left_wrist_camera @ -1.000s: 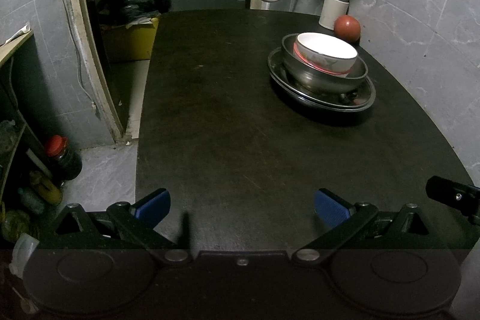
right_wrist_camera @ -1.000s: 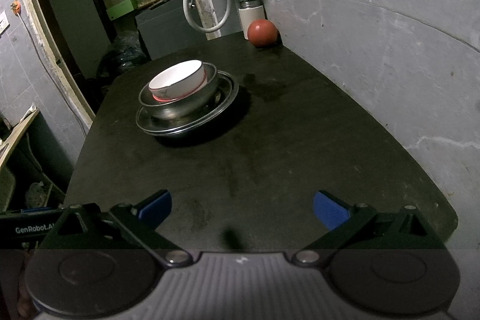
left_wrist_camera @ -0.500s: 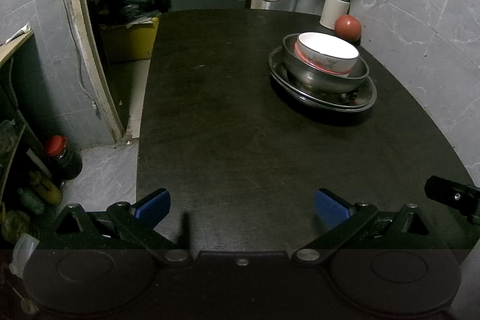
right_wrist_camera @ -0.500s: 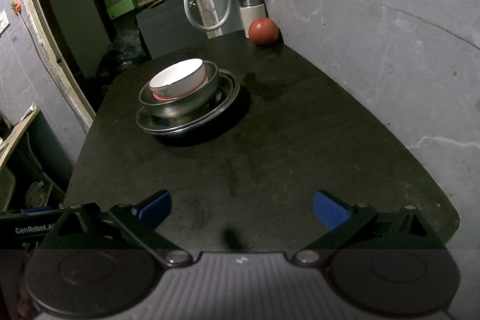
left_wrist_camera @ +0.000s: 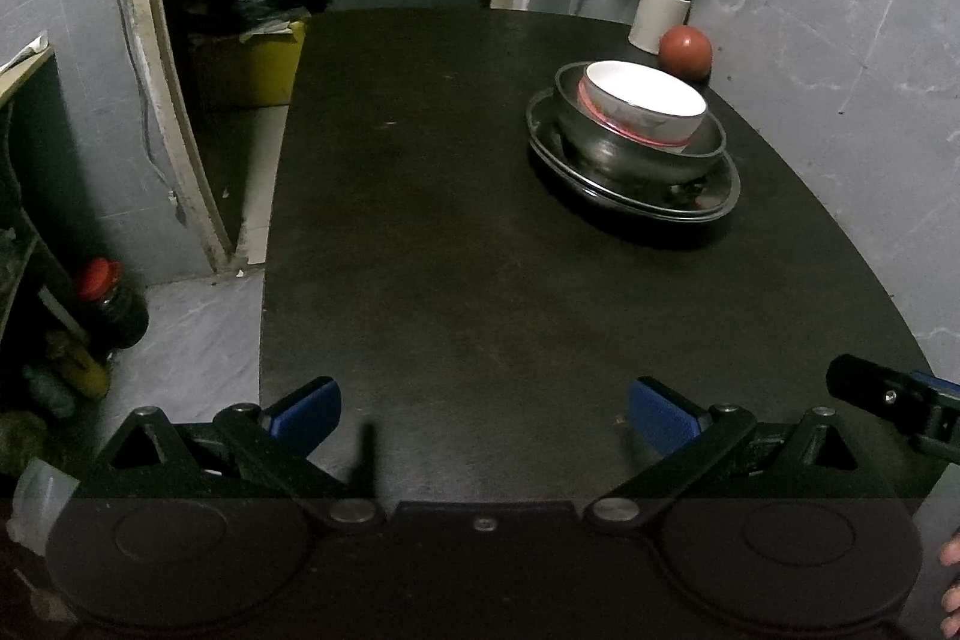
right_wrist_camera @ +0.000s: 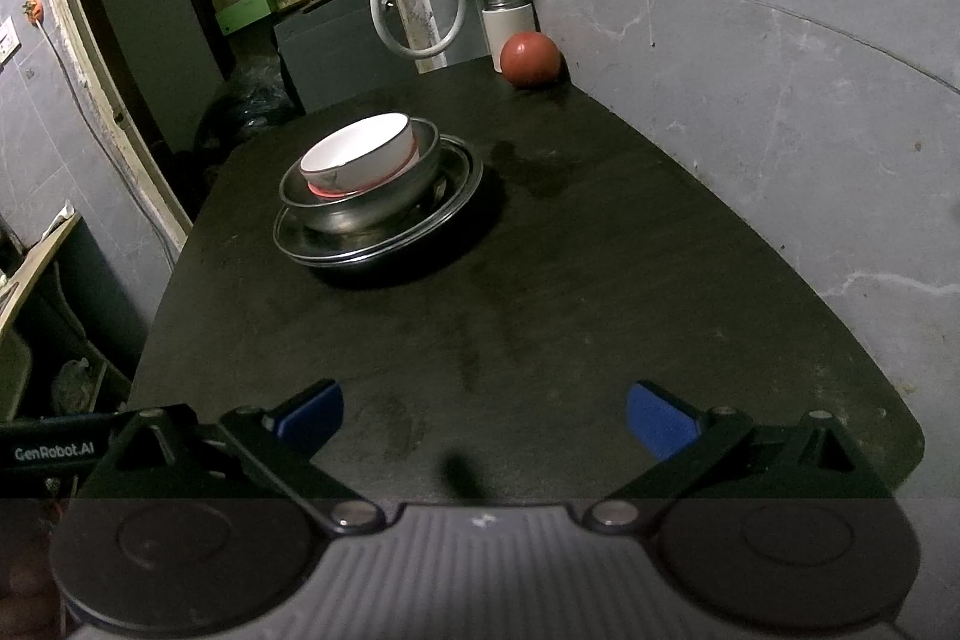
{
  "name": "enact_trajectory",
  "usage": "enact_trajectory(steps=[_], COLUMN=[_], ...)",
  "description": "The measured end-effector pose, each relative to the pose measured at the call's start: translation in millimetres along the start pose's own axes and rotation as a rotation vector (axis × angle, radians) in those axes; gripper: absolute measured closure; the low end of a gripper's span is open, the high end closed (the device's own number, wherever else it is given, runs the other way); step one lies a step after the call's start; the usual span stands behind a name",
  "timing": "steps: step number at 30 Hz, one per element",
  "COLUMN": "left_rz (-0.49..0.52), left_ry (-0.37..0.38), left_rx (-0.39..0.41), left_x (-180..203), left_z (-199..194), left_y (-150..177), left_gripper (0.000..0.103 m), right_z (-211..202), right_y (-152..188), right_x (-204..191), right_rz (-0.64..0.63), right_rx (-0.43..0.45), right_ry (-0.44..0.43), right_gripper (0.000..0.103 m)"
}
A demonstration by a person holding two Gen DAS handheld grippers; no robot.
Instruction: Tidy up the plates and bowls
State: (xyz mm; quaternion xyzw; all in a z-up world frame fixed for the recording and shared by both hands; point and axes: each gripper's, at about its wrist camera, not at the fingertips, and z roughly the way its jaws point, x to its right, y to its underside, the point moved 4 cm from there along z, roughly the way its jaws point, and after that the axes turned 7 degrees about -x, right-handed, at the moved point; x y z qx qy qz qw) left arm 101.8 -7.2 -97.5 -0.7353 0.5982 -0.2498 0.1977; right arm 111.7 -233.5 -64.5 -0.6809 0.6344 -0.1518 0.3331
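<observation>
A white bowl (left_wrist_camera: 645,103) (right_wrist_camera: 360,154) with a red band sits tilted inside a steel bowl (left_wrist_camera: 630,148) (right_wrist_camera: 360,208), which rests on stacked steel plates (left_wrist_camera: 702,199) (right_wrist_camera: 384,250) on the black table (left_wrist_camera: 480,280) (right_wrist_camera: 540,310). My left gripper (left_wrist_camera: 483,412) hangs open over the table's near edge, far from the stack. My right gripper (right_wrist_camera: 483,415) is open too, also near the front, with nothing between its fingers. Part of the right gripper's body (left_wrist_camera: 888,400) shows at the left wrist view's right edge.
A red ball (left_wrist_camera: 685,53) (right_wrist_camera: 531,58) and a white canister (left_wrist_camera: 659,13) (right_wrist_camera: 509,25) stand at the table's far corner by the tiled wall. A hose loop (right_wrist_camera: 414,10) hangs behind. Left of the table are a doorway, a yellow bin (left_wrist_camera: 252,58) and floor bottles (left_wrist_camera: 114,304).
Both views have shifted very slightly; the stack sits a touch further right in the left wrist view. Nothing was grasped or released.
</observation>
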Motion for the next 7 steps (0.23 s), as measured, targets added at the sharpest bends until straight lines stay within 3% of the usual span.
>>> enact_trajectory(steps=[7], left_rz=[0.028], left_ry=[0.006], left_rx=[0.011], left_x=[3.9], left_z=[-0.4], left_y=[-0.7], left_gripper=[0.001], right_z=[0.2], right_y=[-0.5], right_x=[0.3], right_rz=[0.002], right_rx=[-0.002], right_ry=[0.000], right_gripper=[0.000])
